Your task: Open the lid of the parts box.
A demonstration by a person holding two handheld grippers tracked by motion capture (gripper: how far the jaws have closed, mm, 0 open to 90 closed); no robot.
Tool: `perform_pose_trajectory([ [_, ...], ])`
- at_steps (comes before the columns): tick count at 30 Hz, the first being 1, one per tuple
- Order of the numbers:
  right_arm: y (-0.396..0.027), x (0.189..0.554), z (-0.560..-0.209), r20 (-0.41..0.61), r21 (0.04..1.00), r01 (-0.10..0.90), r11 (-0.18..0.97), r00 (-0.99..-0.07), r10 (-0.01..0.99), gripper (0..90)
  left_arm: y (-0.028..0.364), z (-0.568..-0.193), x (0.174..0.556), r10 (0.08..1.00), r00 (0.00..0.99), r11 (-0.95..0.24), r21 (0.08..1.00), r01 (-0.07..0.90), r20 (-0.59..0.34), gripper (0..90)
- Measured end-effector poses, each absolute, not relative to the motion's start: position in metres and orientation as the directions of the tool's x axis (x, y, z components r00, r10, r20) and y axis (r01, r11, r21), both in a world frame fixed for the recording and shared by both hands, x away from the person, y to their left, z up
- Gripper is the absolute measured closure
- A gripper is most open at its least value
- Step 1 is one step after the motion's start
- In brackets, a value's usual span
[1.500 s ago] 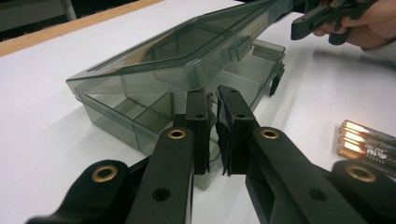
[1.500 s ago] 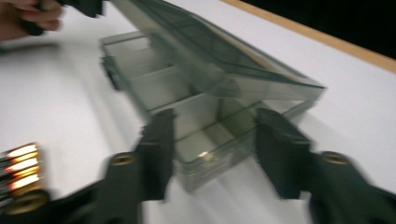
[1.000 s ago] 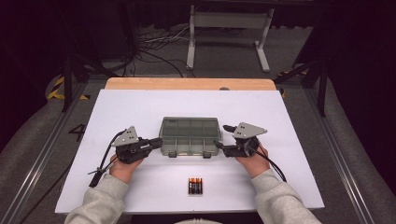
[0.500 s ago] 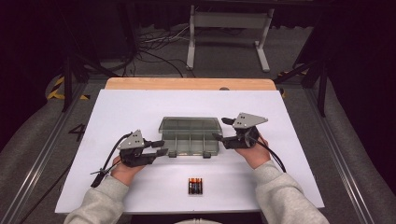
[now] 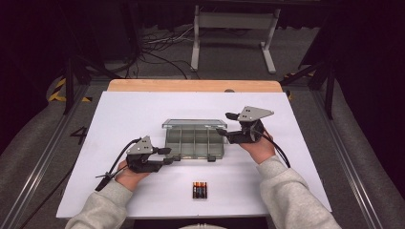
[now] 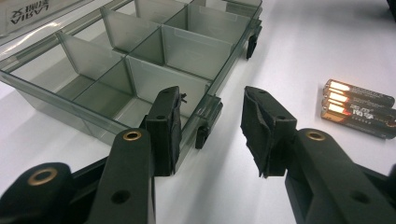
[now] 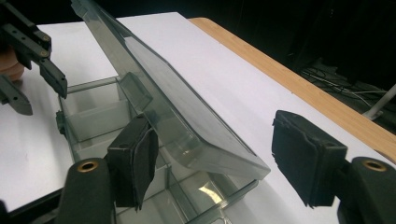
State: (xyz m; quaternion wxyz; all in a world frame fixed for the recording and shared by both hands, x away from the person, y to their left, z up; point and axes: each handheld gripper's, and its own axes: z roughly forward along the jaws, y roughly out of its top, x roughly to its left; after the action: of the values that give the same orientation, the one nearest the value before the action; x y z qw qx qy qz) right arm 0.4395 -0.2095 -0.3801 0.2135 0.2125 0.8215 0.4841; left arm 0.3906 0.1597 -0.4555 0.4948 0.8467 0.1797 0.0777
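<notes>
Your left gripper [image 6: 212, 128] has just been opening, jaws spread off the box [image 5: 195, 141] front latch. Your right gripper [image 7: 212, 158], jaws apart, props the lid [image 7: 187, 116] half-raised; slip sideways and it drops shut.

Box lid [image 6: 44, 13] label cut off by top-left edge in left gripper view, text upside down, unreadable. Batteries [image 6: 358, 108] run off the right edge there; in high view the batteries [image 5: 200, 190] are too small for brand or count. Right gripper view: lid [image 7: 177, 93] hides rear compartments, box front cut by bottom edge.
</notes>
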Motion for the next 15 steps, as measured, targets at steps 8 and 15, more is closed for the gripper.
perform_pose_trajectory([
  [8,-0.208,0.45,-0.374,-0.142,0.888,0.149,0.436,-0.811,0.568,34.0,0.159,-0.456,0.391,0.379,0.924,-0.444,0.867,0.226,-0.047,57.6],
  [15,-0.21,0.467,-0.37,-0.116,0.903,0.164,0.398,-0.799,0.591,36.1,0.159,-0.457,0.392,0.379,0.924,-0.442,0.868,0.227,-0.049,57.2],
])
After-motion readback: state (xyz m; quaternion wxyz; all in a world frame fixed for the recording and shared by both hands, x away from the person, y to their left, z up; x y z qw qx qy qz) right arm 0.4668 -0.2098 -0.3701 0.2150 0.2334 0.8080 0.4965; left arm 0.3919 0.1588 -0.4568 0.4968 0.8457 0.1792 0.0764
